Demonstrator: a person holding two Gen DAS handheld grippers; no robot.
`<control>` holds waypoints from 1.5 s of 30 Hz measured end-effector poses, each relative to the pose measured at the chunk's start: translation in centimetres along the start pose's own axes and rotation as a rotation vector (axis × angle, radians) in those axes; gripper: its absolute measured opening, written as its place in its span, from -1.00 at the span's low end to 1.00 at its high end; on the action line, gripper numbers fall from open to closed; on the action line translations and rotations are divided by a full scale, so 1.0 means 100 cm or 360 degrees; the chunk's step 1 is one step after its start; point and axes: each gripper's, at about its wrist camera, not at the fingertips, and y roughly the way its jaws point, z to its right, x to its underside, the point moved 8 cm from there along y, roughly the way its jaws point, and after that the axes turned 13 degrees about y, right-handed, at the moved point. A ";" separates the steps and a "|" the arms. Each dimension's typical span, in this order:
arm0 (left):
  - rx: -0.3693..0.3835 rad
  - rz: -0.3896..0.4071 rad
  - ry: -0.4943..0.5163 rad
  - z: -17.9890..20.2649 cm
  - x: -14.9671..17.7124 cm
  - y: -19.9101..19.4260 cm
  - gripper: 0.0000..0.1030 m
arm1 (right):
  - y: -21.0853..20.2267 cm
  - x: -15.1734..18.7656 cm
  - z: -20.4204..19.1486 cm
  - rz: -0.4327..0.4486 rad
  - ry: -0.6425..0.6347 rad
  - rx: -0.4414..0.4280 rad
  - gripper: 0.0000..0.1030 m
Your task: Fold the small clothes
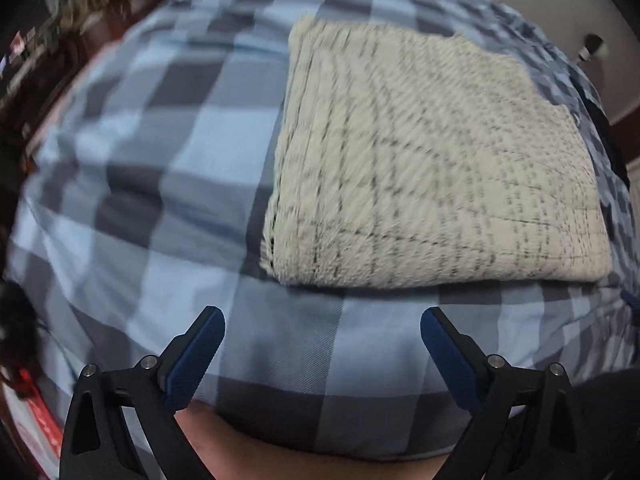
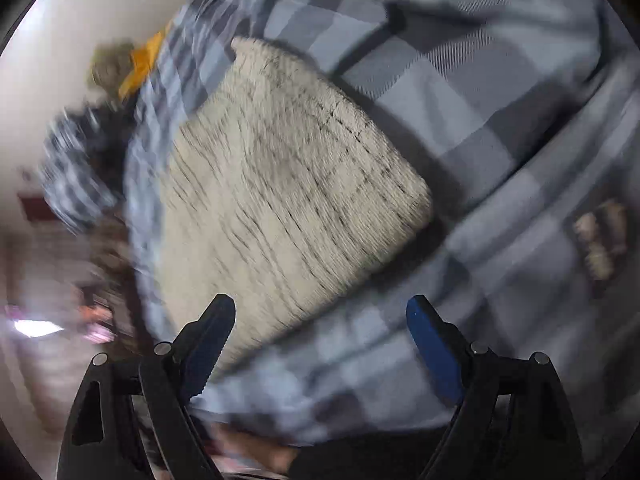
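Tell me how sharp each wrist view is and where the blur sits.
Left wrist: mild smear on the folded cream garment, left tool crisp. Right wrist: heavy streaking across garment and checked bedspread; right tool stays sharp; both fisheye-curved.

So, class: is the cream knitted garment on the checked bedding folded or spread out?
Folded. The cream garment lies as a compact, thick rectangle with layered edges on the checked bedding.

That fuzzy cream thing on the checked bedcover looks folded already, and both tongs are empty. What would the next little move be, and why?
Probably to draw both tongs clear and look for another garment. The cream knit garment lies as a neat folded rectangle on the checked bedcover, while the left tongs and right tongs stand open with nothing between them. No loose flap shows, though blur hides detail.
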 end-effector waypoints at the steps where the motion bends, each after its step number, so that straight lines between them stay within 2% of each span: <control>1: 0.0069 -0.0023 -0.0033 -0.001 -0.003 0.007 0.92 | 0.002 -0.009 0.004 0.0008 0.0066 -0.0006 0.66; 3: 0.0191 -0.0023 -0.0122 -0.001 -0.010 0.017 0.92 | 0.012 -0.026 0.019 0.0051 0.0179 0.0113 0.66; 5: 0.0287 -0.0048 -0.0185 -0.001 -0.014 0.029 0.92 | 0.031 -0.035 0.028 -0.0009 0.0224 0.0204 0.66; 7: 0.0327 -0.0080 -0.0201 0.002 -0.017 0.037 0.90 | 0.045 -0.037 0.030 -0.0111 0.0278 0.0154 0.66; 9: 0.0328 -0.0074 -0.0204 0.003 -0.022 0.041 0.65 | 0.049 -0.042 0.027 -0.0120 0.0300 0.0096 0.66; 10: 0.0317 -0.0075 -0.0210 0.001 -0.024 0.044 0.62 | 0.047 -0.042 0.028 -0.0105 0.0279 0.0110 0.66; 11: 0.0313 -0.0074 -0.0222 -0.001 -0.025 0.046 0.45 | 0.048 -0.045 0.025 -0.0088 0.0244 0.0139 0.64; 12: 0.0308 -0.0079 -0.0239 -0.003 -0.027 0.049 0.16 | 0.048 -0.049 0.023 -0.0074 0.0196 0.0175 0.59; 13: 0.0302 -0.0080 -0.0245 -0.004 -0.028 0.050 0.02 | 0.051 -0.051 0.019 -0.0064 0.0147 0.0211 0.31; 14: 0.0314 -0.0074 -0.0242 -0.005 -0.028 0.050 -0.21 | 0.053 -0.050 0.016 -0.0062 0.0097 0.0251 -0.07; 15: 0.0346 -0.0061 -0.0237 -0.003 -0.029 0.049 -0.38 | 0.058 -0.050 0.012 -0.0064 0.0035 0.0292 -0.22; 16: 0.0357 -0.0043 -0.0230 -0.002 -0.030 0.047 -0.42 | 0.060 -0.048 0.007 -0.0063 -0.0019 0.0300 -0.52; 17: 0.0360 -0.0029 -0.0224 -0.001 -0.030 0.045 -0.51 | 0.064 -0.047 0.002 -0.0046 -0.0060 0.0306 -0.69; 18: 0.0380 -0.0003 -0.0225 -0.001 -0.032 0.042 -0.58 | 0.062 -0.047 -0.002 -0.0010 -0.0109 0.0328 -0.72; 21: 0.0483 0.0094 -0.0289 -0.005 -0.032 0.026 -0.66 | 0.051 -0.042 -0.017 0.0078 -0.0223 0.0272 -0.80; 23: 0.0545 0.0168 -0.0317 -0.010 -0.027 0.008 -0.67 | 0.040 -0.039 -0.021 0.0094 -0.0188 0.0128 -0.81; 26: 0.0658 0.0282 -0.0314 -0.006 -0.018 -0.030 -0.68 | 0.017 -0.027 -0.021 0.0030 -0.0062 -0.0127 -0.81; 27: 0.0693 0.0293 -0.0311 -0.003 -0.013 -0.042 -0.68 | 0.005 -0.019 -0.020 -0.0012 -0.0023 -0.0232 -0.81; 29: 0.0709 0.0278 -0.0274 0.000 0.000 -0.065 -0.68 | -0.010 -0.006 -0.027 -0.0050 -0.0009 -0.0338 -0.82; 35: 0.0795 0.0229 -0.0166 0.005 0.055 -0.125 -0.68 | -0.058 0.028 -0.012 -0.0113 -0.0085 -0.0397 -0.82; 37: 0.0825 0.0158 -0.0174 0.007 0.079 -0.129 -0.68 | -0.064 0.037 0.003 -0.0144 -0.0089 -0.0351 -0.82; 40: 0.0800 0.0048 -0.0178 0.011 0.099 -0.120 -0.68 | -0.051 0.037 0.009 -0.0208 -0.0085 -0.0261 -0.82; 42: 0.0837 0.0041 -0.0216 0.011 0.089 -0.115 -0.68 | -0.041 0.033 0.003 -0.0238 -0.0075 -0.0228 -0.82; 45: 0.0890 0.0113 -0.0307 0.002 0.044 -0.110 -0.68 | -0.036 0.012 -0.029 -0.0229 -0.0082 -0.0264 -0.82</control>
